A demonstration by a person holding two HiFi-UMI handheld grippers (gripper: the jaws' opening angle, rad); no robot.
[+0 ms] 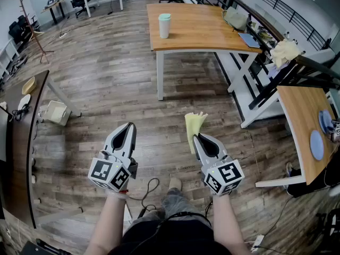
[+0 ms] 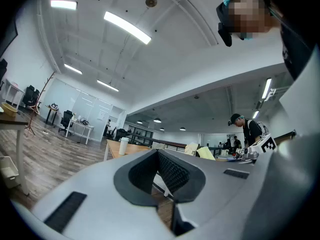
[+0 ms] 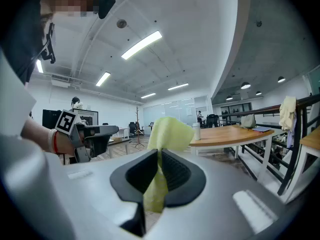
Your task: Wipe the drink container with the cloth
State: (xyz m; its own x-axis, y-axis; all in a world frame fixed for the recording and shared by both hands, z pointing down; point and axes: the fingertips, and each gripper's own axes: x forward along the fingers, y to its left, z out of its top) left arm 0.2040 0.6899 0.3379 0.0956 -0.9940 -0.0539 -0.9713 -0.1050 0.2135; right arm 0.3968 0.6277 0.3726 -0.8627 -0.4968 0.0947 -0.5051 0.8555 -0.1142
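The drink container [image 1: 164, 25], a white cup with a pale green lid, stands upright near the left end of the far wooden table [image 1: 207, 36]; it shows small in the left gripper view [image 2: 123, 146] and the right gripper view [image 3: 196, 131]. My right gripper [image 1: 194, 137] is shut on a yellow cloth [image 1: 194, 125], which sticks up past the jaws [image 3: 169, 134]. My left gripper [image 1: 129, 126] is shut with nothing in it [image 2: 156, 154]. Both are held level over the floor, well short of the table.
A second wooden table [image 1: 303, 126] with blue plates [image 1: 316, 145] stands to the right, with a black railing [image 1: 297, 70] and a draped rag behind it. A dark desk [image 1: 16, 142] runs along the left. A bag [image 1: 235, 18] and a blue item lie on the far table. A person stands in the distance [image 2: 250, 129].
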